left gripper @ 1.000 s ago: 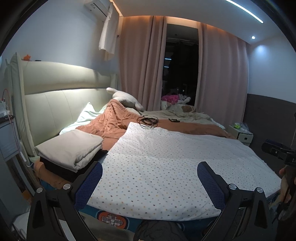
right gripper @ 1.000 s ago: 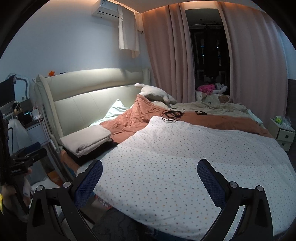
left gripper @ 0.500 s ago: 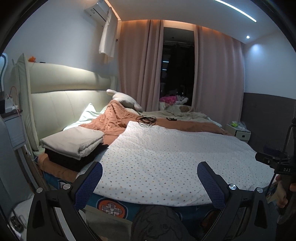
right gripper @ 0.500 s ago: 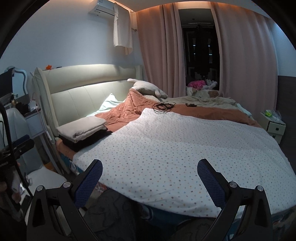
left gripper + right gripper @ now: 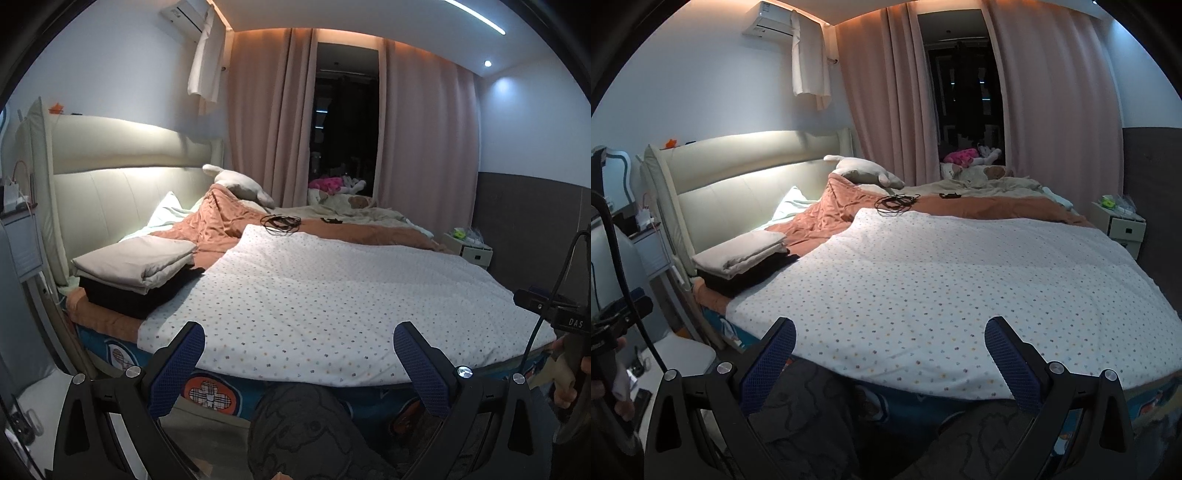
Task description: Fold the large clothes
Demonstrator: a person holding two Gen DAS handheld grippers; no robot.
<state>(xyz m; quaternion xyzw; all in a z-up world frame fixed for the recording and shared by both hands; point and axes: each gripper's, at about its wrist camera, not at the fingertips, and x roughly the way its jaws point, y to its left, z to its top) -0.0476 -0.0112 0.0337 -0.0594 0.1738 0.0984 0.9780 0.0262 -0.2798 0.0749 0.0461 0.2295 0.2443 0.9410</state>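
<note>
A large white cloth with small coloured dots [image 5: 332, 295] lies spread flat over the bed; it also shows in the right wrist view [image 5: 953, 288]. My left gripper [image 5: 299, 354] is open and empty, held off the bed's near edge. My right gripper [image 5: 890, 354] is open and empty, also short of the near edge. Each gripper's blue pads [image 5: 177, 362] [image 5: 768, 362] frame the cloth's front hem without touching it. The right gripper also shows at the right edge of the left wrist view [image 5: 554, 314].
A stack of folded beige and black clothes [image 5: 136, 273] sits at the bed's left by the headboard [image 5: 110, 192]. An orange duvet [image 5: 229, 225], a black cable coil [image 5: 280, 223] and a plush toy [image 5: 240, 184] lie behind. A nightstand [image 5: 469, 249] stands at the right. My dark-trousered knee [image 5: 306, 424] is below.
Both grippers have pulled back and lowered away from the bed, so its near edge and side now show. The cloth has not moved. Both stay open.
</note>
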